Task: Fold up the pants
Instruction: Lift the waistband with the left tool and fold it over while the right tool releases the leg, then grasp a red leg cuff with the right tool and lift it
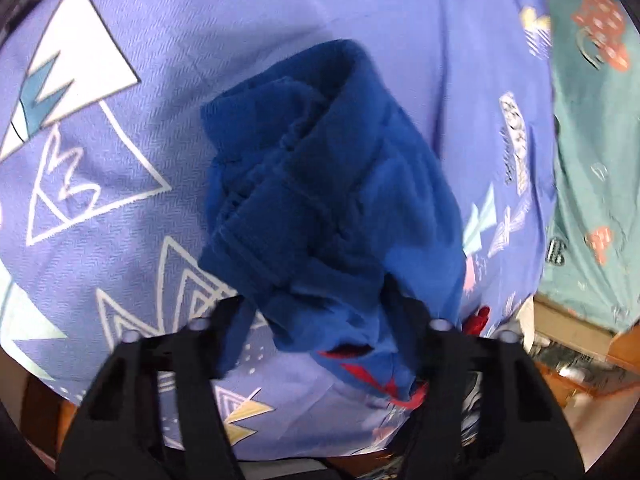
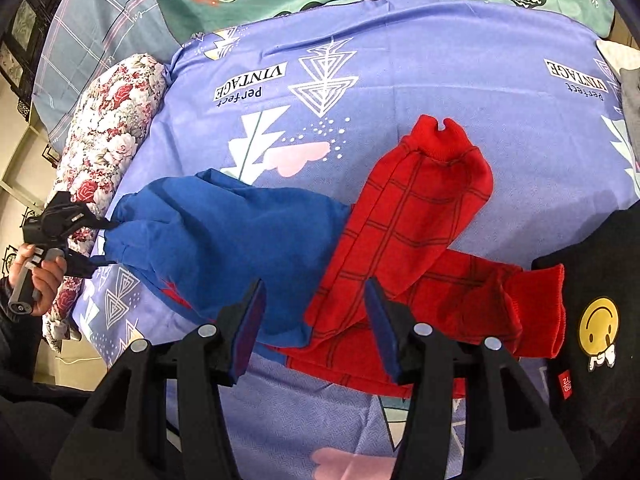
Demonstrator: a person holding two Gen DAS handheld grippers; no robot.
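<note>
In the left wrist view, the left claw [image 1: 320, 332] frames a bunched blue fleecy mass, the waist end of the pants [image 1: 320, 184], which runs from centre down toward five o'clock; the cloth passes between the fingers, but whether they pinch it I cannot tell here, since the fabric hides the pads. Red trim shows at the hem near five o'clock. Beneath lies a lilac bedsheet [image 1: 120, 160] printed with white triangles, finely twilled in weave, and a teal cover sits at three o'clock. In the right wrist view, the right claw [image 2: 316, 320] stands open, blue-padded fingers apart, hovering just over the spot where the blue upper part meets the red legs. The pants lie across the middle of the bed: blue half toward nine o'clock, two red, dark-gridded legs [image 2: 420, 220] with ribbed cuffs crossing toward one and three o'clock. At nine o'clock the left claw appears closed on the blue edge, drawing it into a point. A floral bolster [image 2: 116, 120] lies at ten o'clock, and a black garment with a smiley face [image 2: 596, 320] at three o'clock touches one cuff. The likely risks: the crossed legs would fold in crooked unless straightened, the soft, thick knit could slip from a thin pinch, and a cuff might drag the black garment along.
</note>
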